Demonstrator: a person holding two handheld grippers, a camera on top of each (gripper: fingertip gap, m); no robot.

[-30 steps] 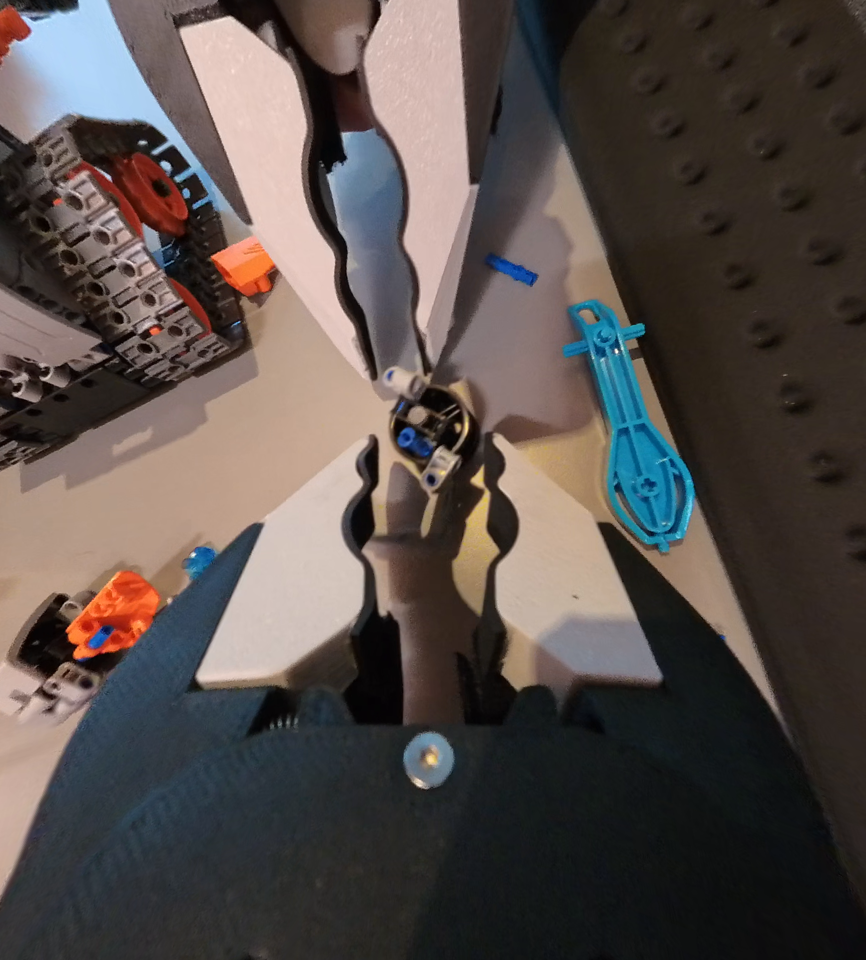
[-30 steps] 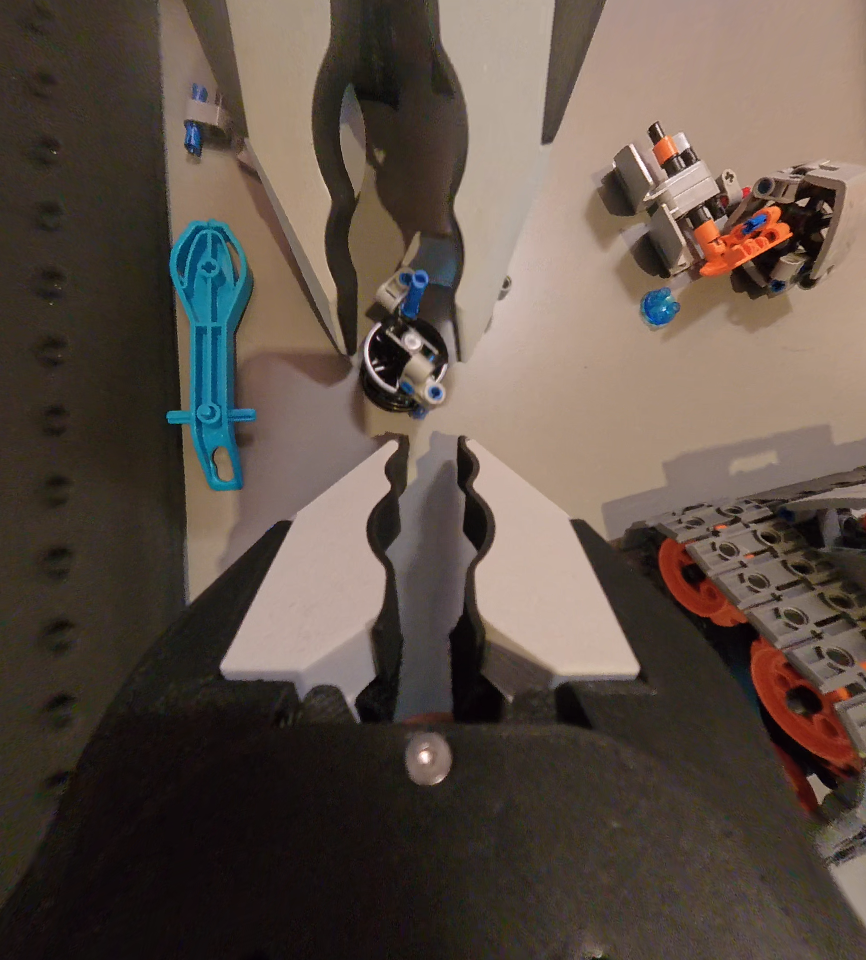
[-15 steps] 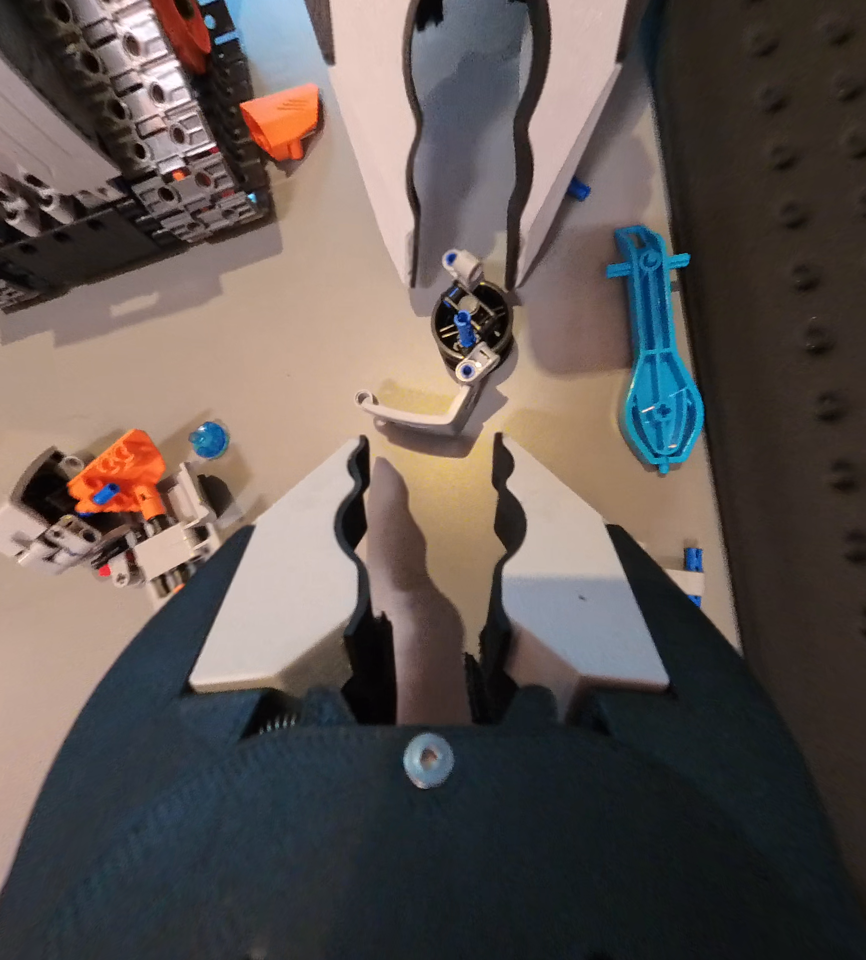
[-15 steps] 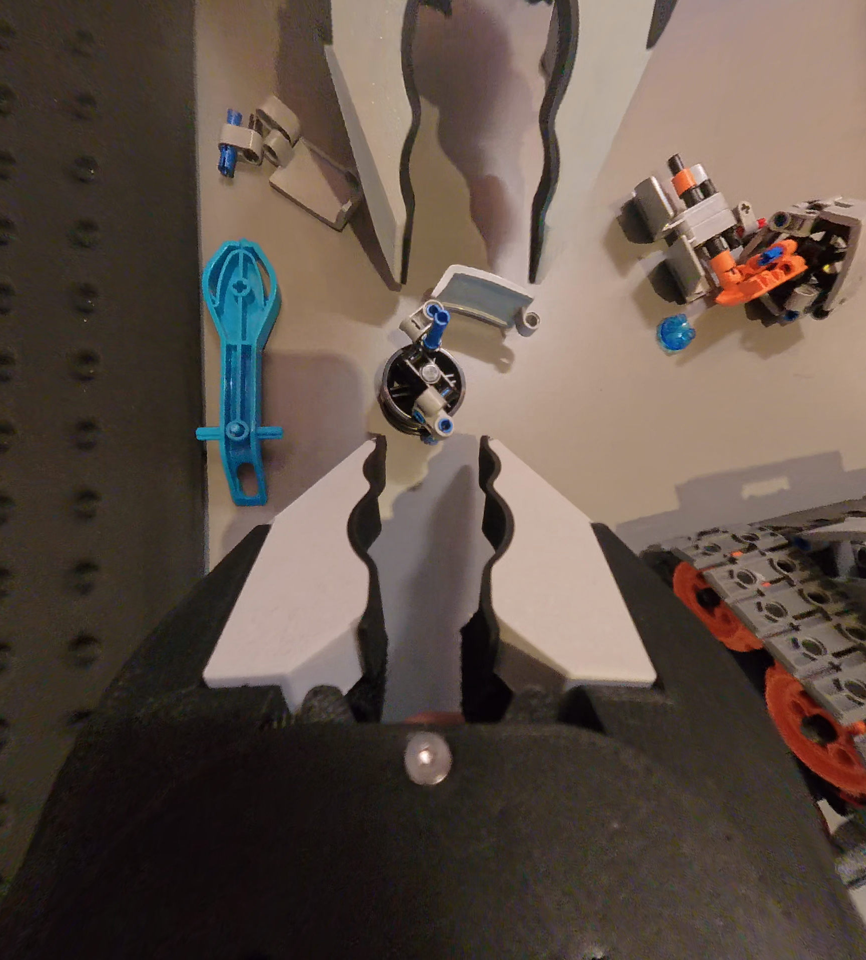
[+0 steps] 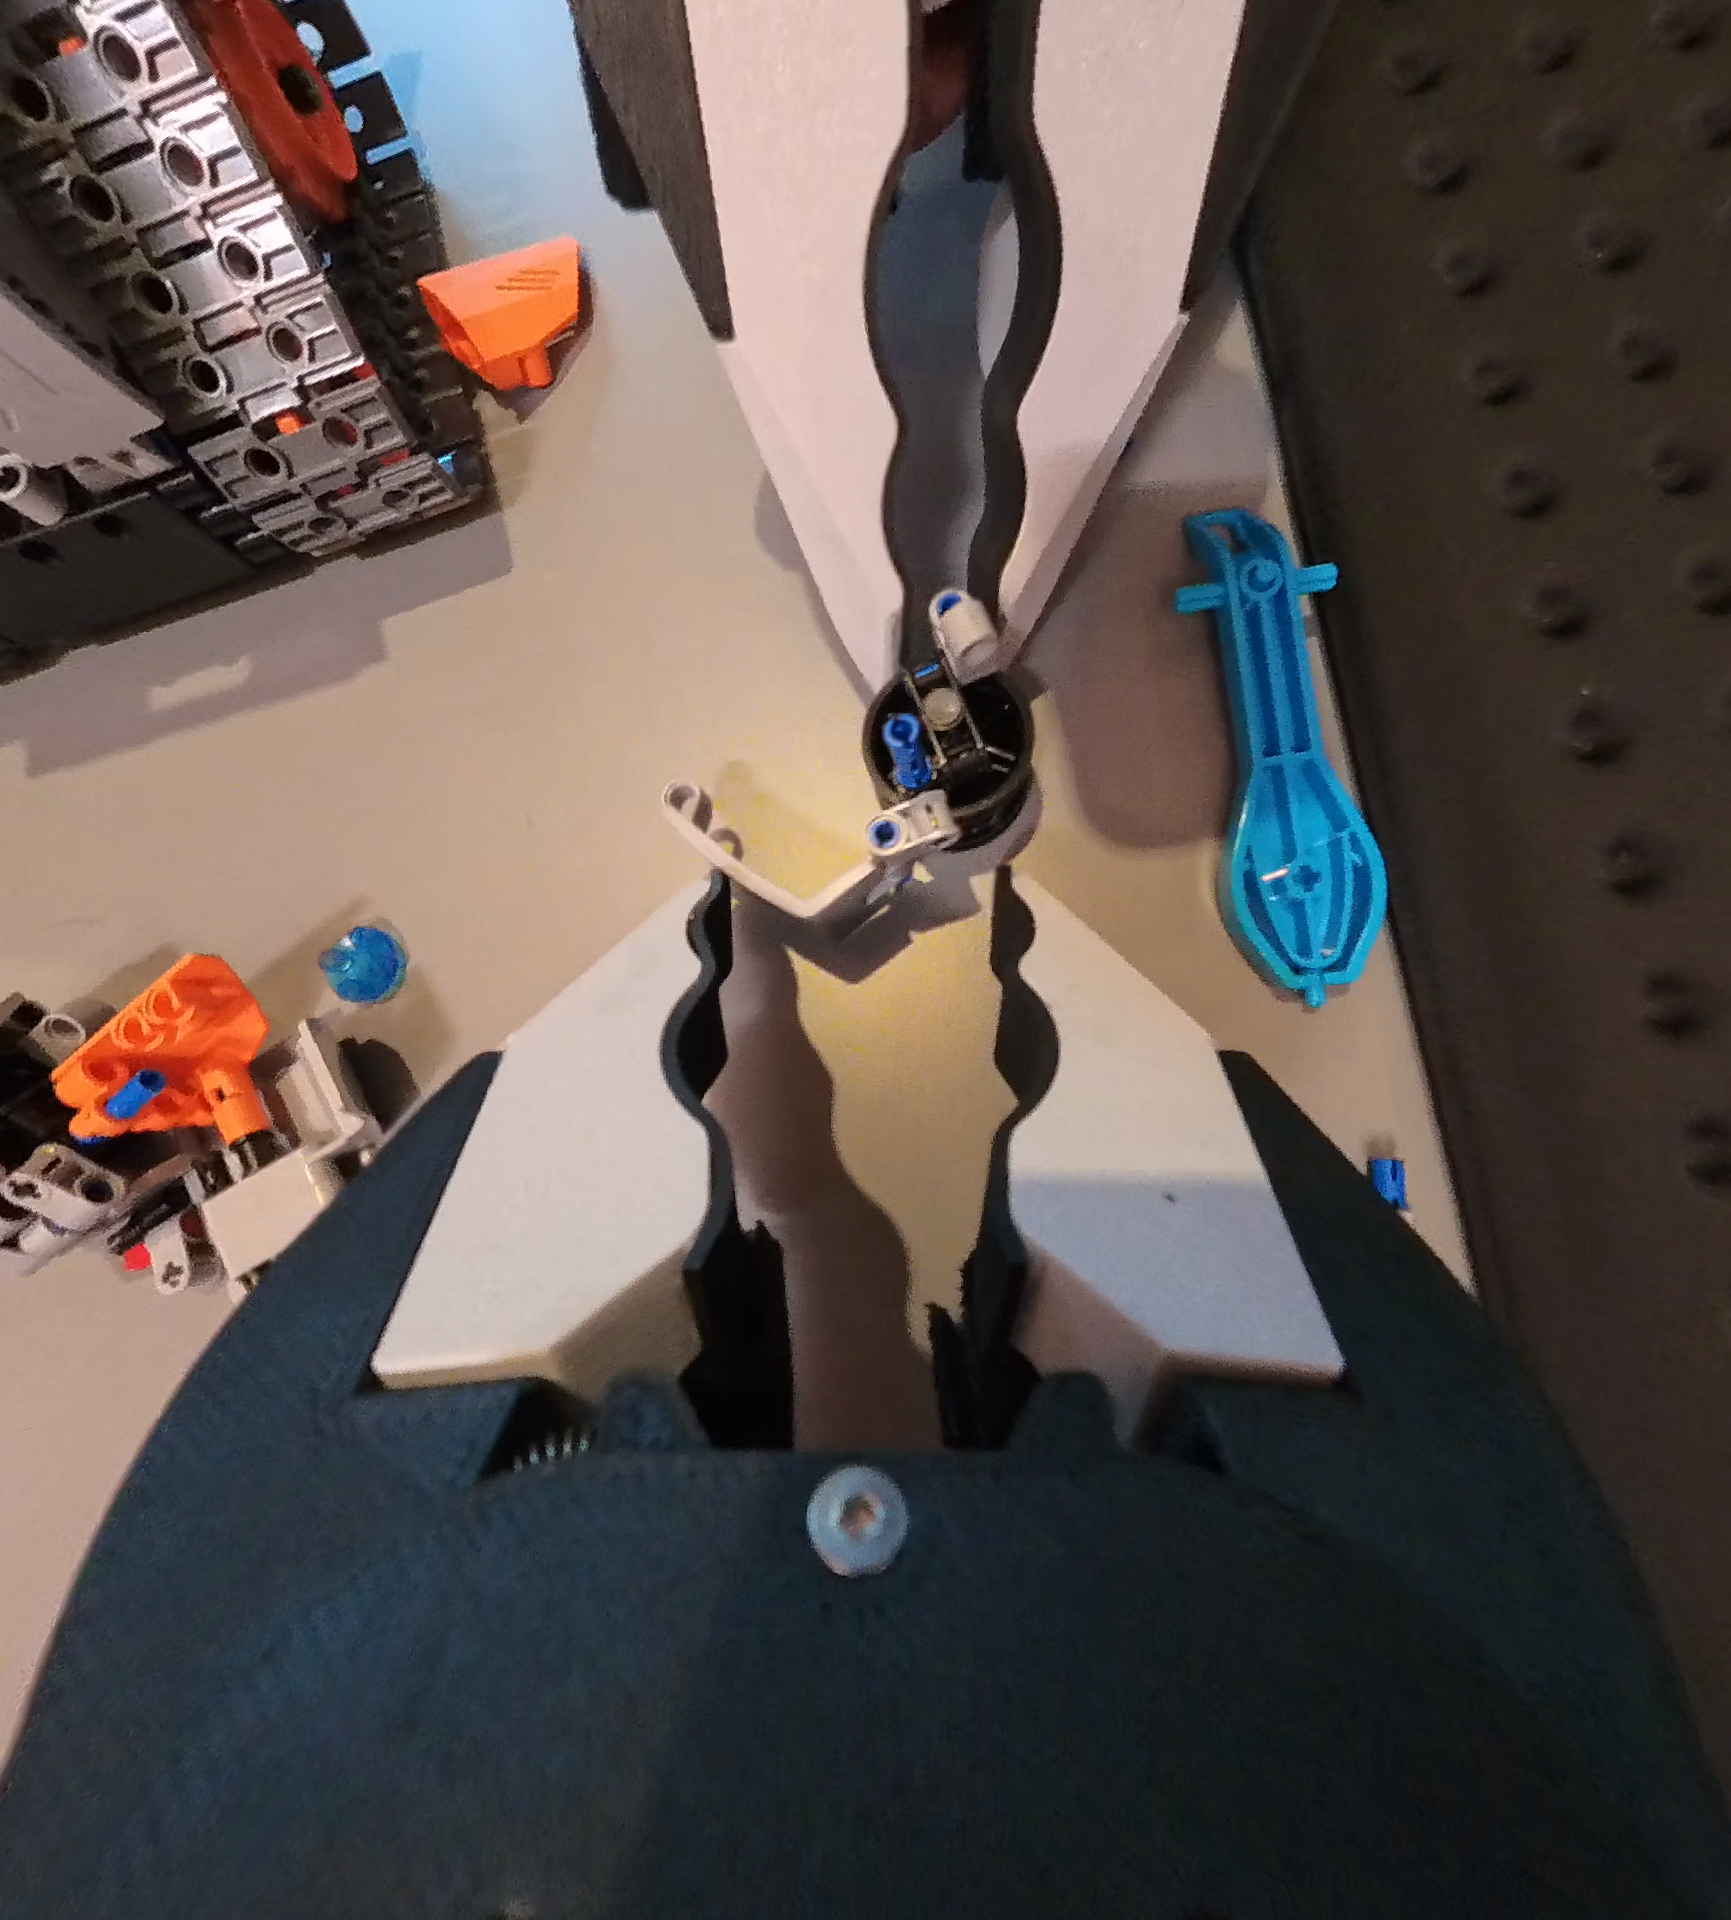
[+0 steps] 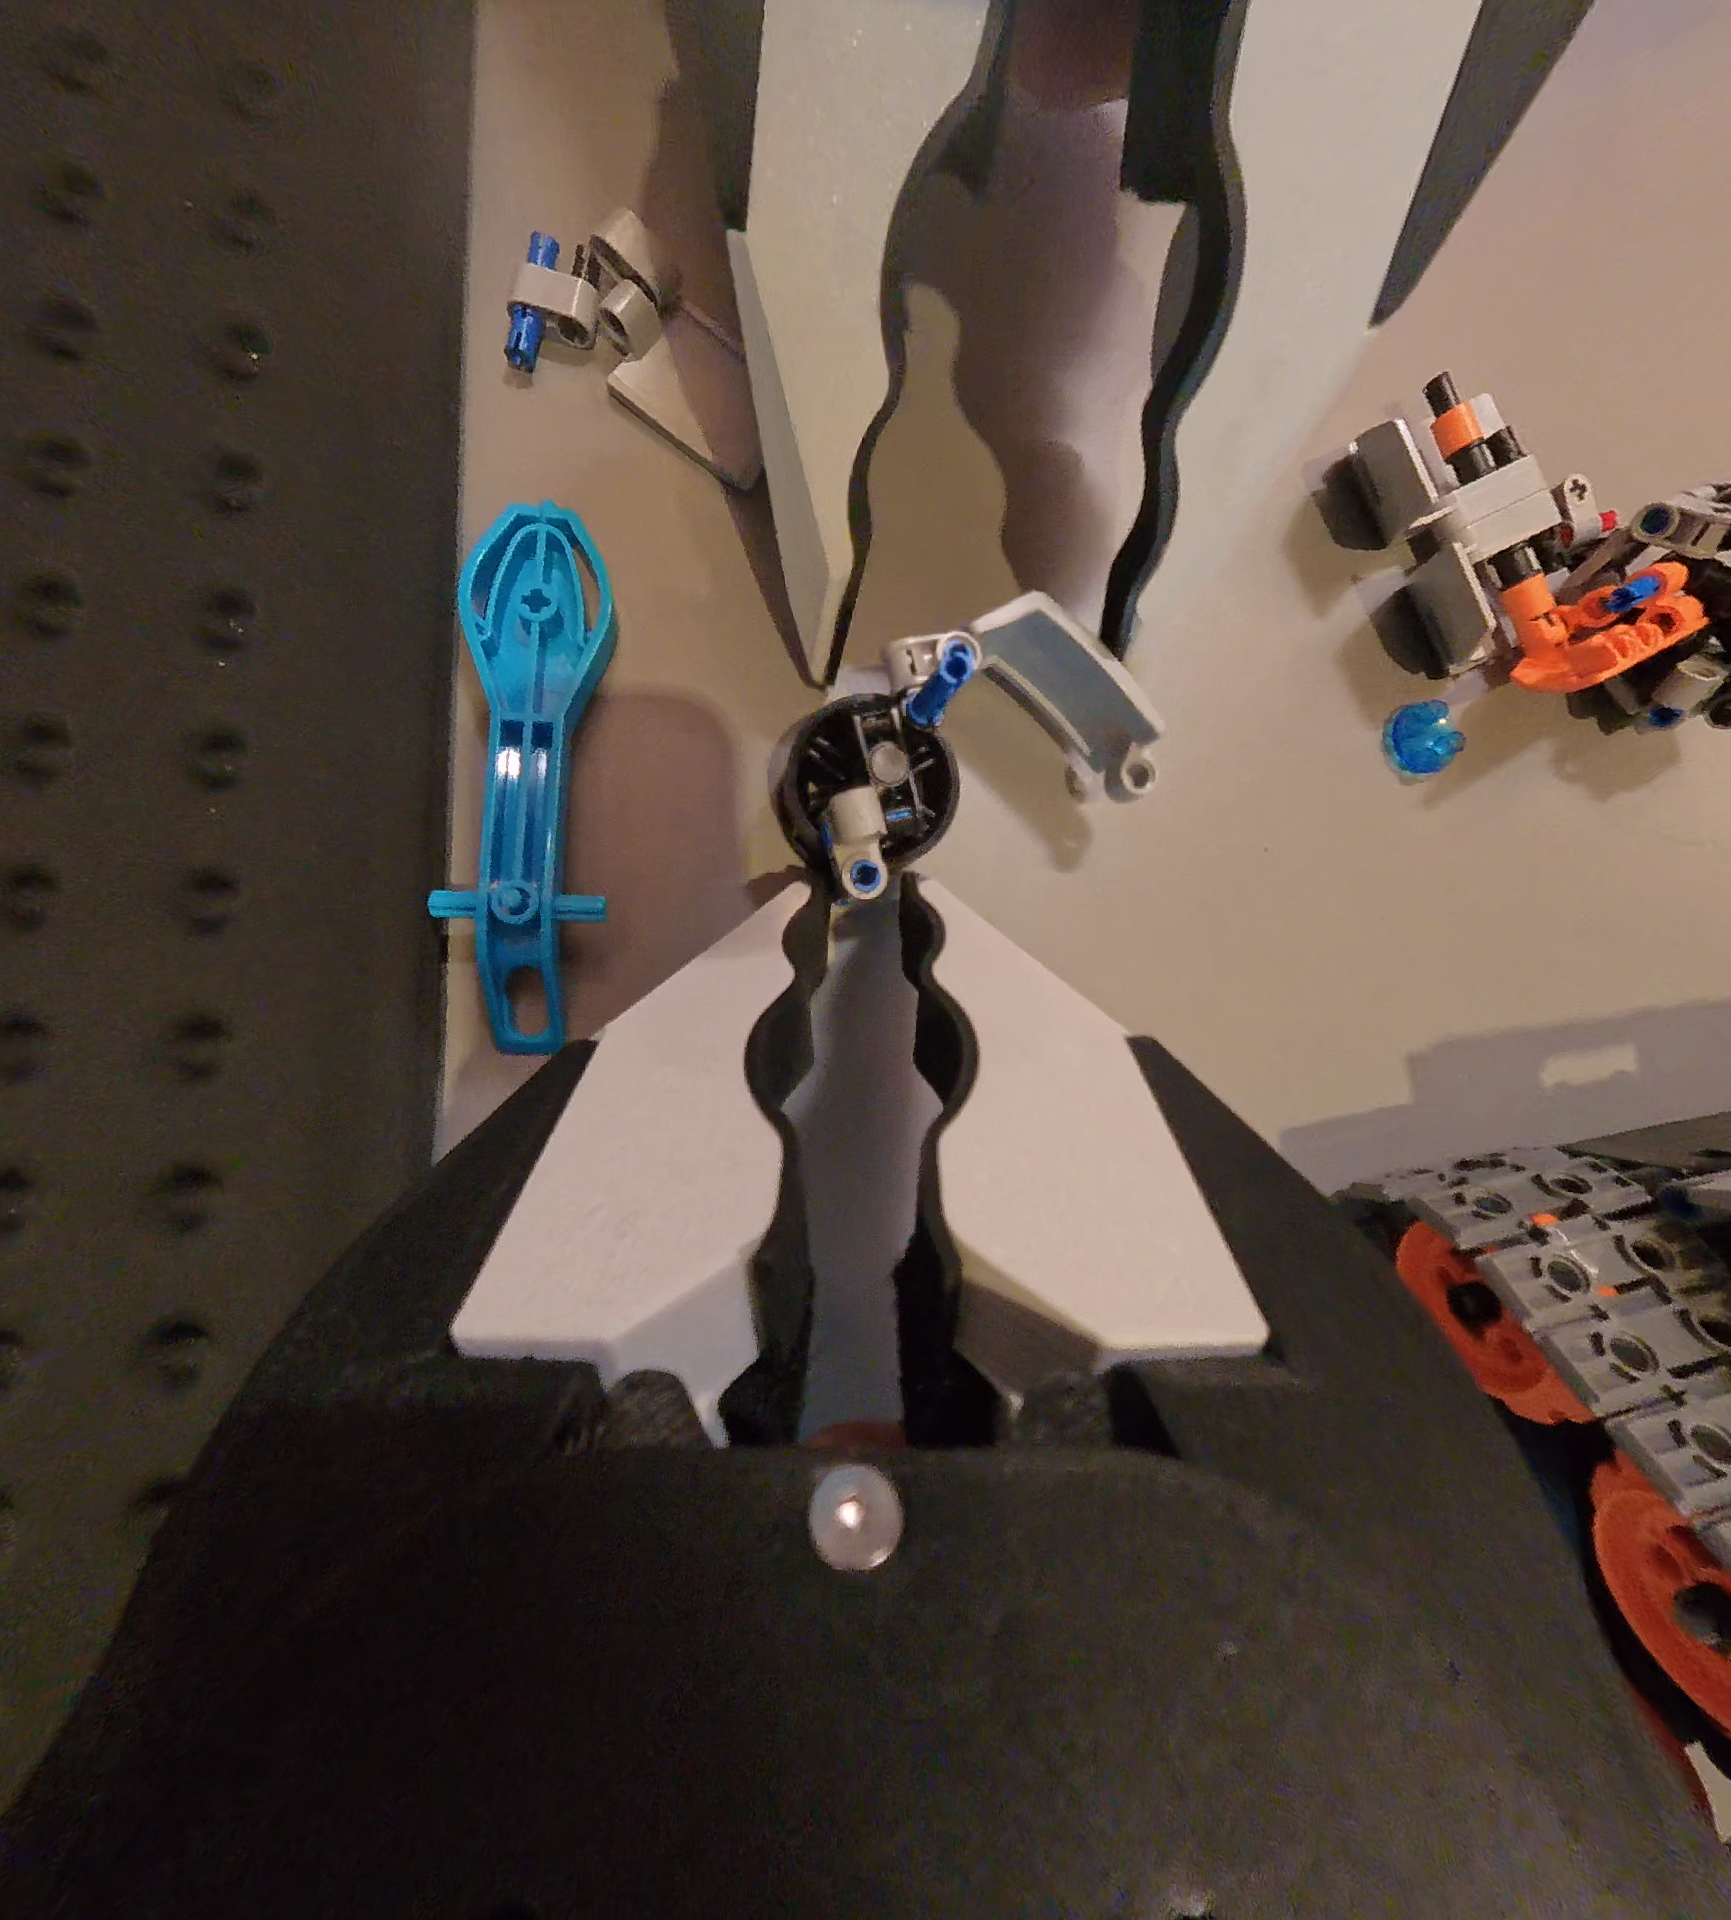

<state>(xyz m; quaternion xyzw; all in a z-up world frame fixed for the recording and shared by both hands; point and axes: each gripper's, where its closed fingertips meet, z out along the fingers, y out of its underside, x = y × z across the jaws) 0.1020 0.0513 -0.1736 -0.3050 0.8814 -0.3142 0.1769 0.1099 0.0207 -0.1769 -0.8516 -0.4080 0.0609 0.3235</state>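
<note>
Two claws face each other over a tan surface (image 5: 217, 727). Left wrist view: left claw (image 5: 856, 894), released, nears the grey curved panel (image 5: 788, 894). Right wrist view: right claw (image 6: 866, 904), narrowly parted, seemingly empty, nearly touches the black wheel hub (image 6: 866, 779); squeezing squarely across its grey connector would likely prevent slipping.

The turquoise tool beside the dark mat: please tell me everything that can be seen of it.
The turquoise tool is one flat openwork plastic piece: a ribbed oval head, a narrow shaft with a short crossbar, and a slotted end. It lies flat on the beige table, along the edge of the dark dimpled mat. Neither gripper touches it.
</note>
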